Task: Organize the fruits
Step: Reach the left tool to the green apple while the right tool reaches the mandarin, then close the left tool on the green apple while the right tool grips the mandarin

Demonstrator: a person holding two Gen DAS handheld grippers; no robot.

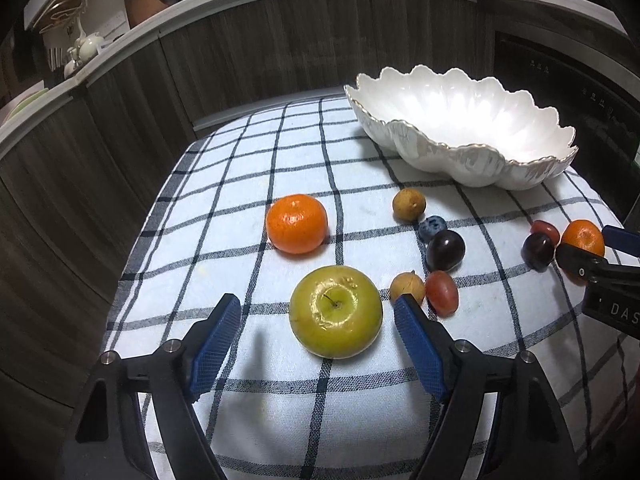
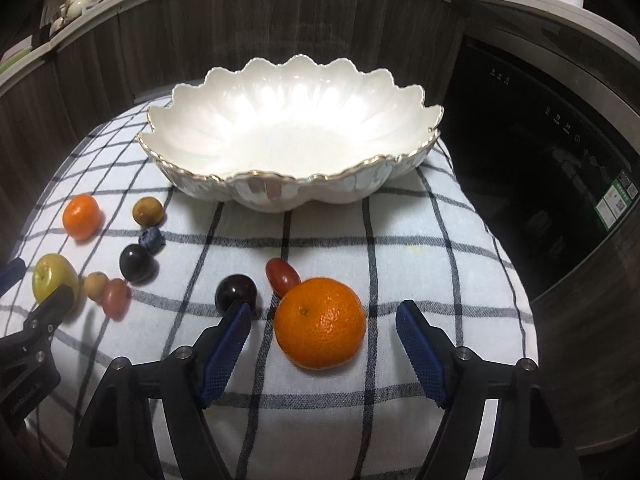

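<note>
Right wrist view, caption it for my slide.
Open right tongs straddle an orange before the empty scalloped bowl.

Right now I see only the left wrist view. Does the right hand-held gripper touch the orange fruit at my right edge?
Observer: No. The right hand-held gripper is open. The mandarin lies between its pads and touches neither.
Operator: Is anything close to its fingers?
Observer: Yes, a dark plum sits just behind one fingertip. I cannot tell if they touch.
Operator: Is the bowl's floor free?
Observer: Yes, the bowl holds no fruit.
</note>
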